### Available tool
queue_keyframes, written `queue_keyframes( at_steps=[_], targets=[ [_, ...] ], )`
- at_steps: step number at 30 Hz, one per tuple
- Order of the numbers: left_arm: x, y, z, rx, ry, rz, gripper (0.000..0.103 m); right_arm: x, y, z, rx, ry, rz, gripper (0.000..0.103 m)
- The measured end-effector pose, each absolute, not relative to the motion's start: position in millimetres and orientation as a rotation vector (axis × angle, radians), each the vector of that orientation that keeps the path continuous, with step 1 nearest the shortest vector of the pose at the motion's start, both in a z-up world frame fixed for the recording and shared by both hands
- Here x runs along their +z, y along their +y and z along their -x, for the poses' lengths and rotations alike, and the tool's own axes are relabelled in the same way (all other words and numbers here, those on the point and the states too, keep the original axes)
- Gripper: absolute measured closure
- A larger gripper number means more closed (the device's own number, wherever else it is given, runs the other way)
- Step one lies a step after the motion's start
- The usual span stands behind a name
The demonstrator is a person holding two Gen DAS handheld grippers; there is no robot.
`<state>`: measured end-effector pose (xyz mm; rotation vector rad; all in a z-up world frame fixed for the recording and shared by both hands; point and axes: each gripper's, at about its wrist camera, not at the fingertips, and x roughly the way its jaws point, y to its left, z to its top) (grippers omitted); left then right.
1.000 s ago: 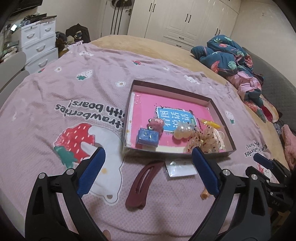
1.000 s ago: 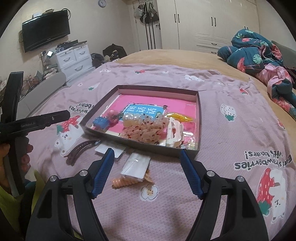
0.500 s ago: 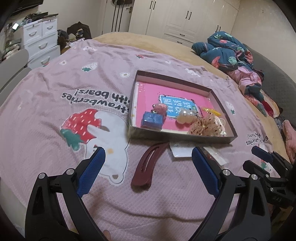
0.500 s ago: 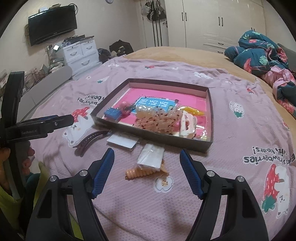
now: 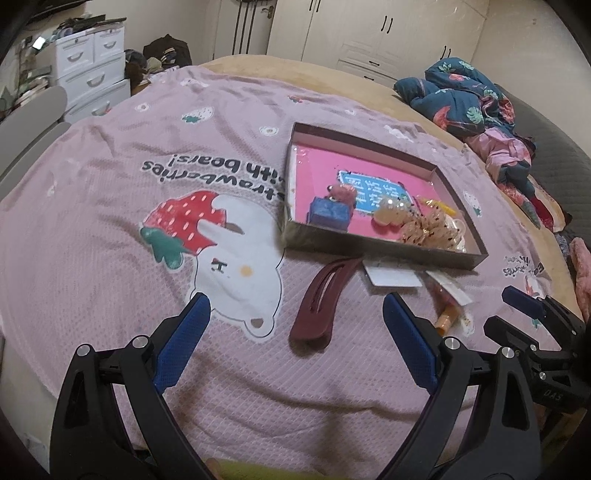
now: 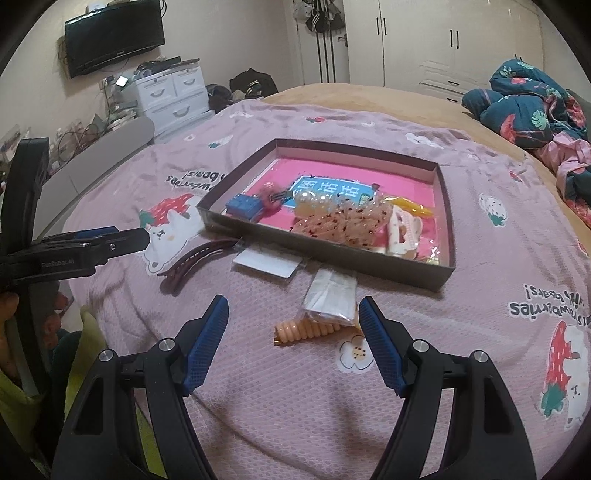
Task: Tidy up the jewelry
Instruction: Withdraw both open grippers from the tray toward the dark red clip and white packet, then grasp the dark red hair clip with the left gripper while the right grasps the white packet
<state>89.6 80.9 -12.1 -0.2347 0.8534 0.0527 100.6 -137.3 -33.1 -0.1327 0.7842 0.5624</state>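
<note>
Both tongs, left tongs (image 5: 293, 319) and right tongs (image 6: 291, 317), wide, empty; blanket (image 5: 110, 221) reads "strawberries with bears!"; box (image 6: 325, 254) label blurred, possibly Chinese

Pink blanket (image 5: 110, 280) printed with strawberries and bears, spread over a tan bed (image 5: 258, 70). Crumpled floral quilt (image 6: 532, 107) at the far right; white drawers (image 6: 173, 92) and dark bag (image 6: 255, 83) by the far wall. Wall-mounted TV (image 6: 114, 35) above left, white wardrobe (image 5: 388, 33) behind.
</note>
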Motion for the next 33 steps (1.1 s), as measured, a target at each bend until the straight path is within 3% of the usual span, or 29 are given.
queue_keyframes(
  at_steps=[18,33],
  targets=[
    [-40,63,-102,0.015,0.921,0.185,0.016,-56,-138,-114,0.544,0.825,0.12,0.031],
    [-56,45,-127,-0.002,0.96,0.091,0.043,-68,-136,-133,0.513,0.838,0.128,0.038]
  ],
)
